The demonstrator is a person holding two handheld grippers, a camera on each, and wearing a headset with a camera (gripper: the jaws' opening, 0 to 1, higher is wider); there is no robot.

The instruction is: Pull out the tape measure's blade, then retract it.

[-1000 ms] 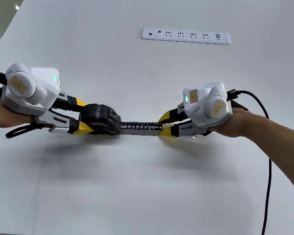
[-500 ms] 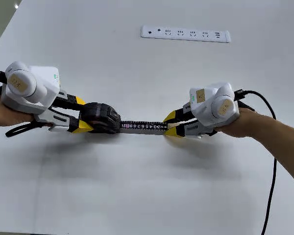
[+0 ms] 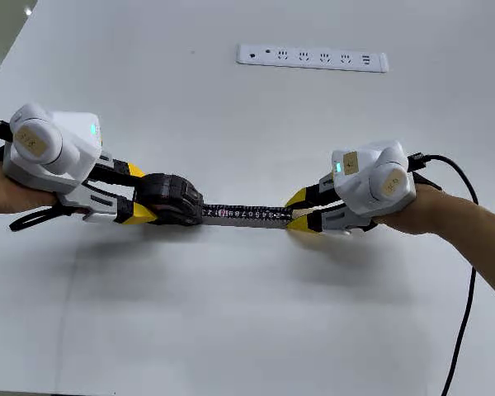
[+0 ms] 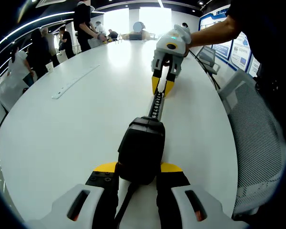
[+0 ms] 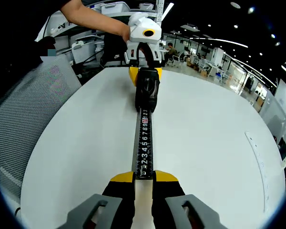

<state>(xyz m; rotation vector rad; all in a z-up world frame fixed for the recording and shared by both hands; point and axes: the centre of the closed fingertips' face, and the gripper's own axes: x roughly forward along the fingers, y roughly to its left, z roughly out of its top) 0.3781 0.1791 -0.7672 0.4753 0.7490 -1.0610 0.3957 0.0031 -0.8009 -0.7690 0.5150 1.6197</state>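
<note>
A black tape measure case (image 3: 169, 200) lies on the white table, and my left gripper (image 3: 140, 194) is shut on it from the left. In the left gripper view the case (image 4: 141, 149) sits between the yellow-tipped jaws. The dark numbered blade (image 3: 243, 214) runs out of the case to the right. My right gripper (image 3: 298, 210) is shut on the blade's end. In the right gripper view the blade (image 5: 144, 148) stretches straight from the jaws to the case (image 5: 147, 89), with the left gripper (image 5: 143, 71) behind it. The right gripper (image 4: 162, 87) appears far off in the left gripper view.
A white power strip (image 3: 313, 58) lies at the far side of the table. A black cable (image 3: 462, 289) trails from the right gripper toward the near right. A mesh chair (image 4: 257, 138) stands beside the table, and people stand in the background (image 4: 83, 21).
My right gripper has moved to the right, drawing more of the blade out of the case. The left gripper and the case have stayed in place.
</note>
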